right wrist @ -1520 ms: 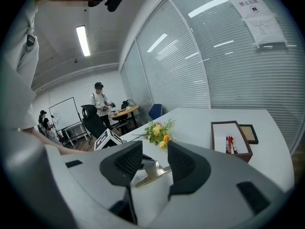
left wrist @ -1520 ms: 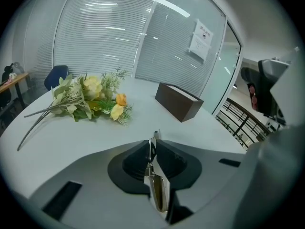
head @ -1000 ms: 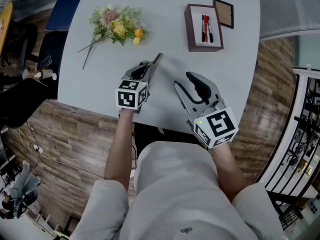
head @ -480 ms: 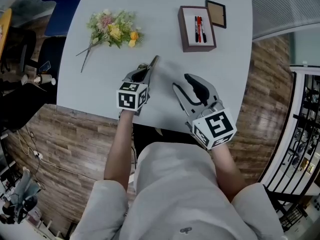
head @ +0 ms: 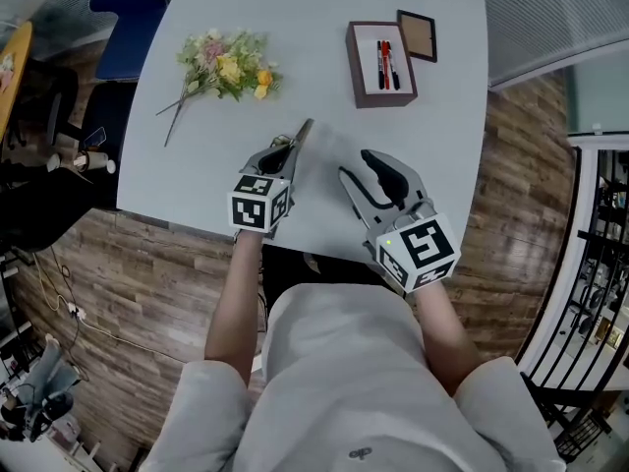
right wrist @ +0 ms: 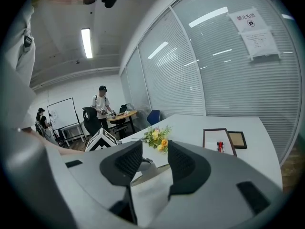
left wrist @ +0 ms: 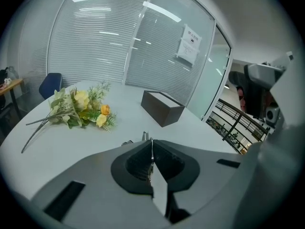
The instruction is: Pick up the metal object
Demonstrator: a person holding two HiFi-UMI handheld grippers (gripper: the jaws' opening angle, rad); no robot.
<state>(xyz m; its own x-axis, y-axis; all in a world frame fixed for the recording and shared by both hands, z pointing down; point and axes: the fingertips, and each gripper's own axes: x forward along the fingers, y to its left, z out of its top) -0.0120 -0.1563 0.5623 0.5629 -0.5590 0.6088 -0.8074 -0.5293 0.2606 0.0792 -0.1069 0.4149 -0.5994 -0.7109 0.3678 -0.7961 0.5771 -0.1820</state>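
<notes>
Overhead, the metal object [head: 304,131] protrudes; closer, the left gripper [left wrist: 150,144] pinches it.

flowers [head: 228,64], a pen box [head: 353,67] and frame [head: 417,35] on table [head: 314,8].

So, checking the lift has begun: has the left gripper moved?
Yes: left gripper, holding the metal object, pulled slightly back toward the near table edge.

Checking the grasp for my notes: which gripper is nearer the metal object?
Left. The left gripper is shut on the metal object. The right gripper is open and apart from it, on its right in the head view.
</notes>
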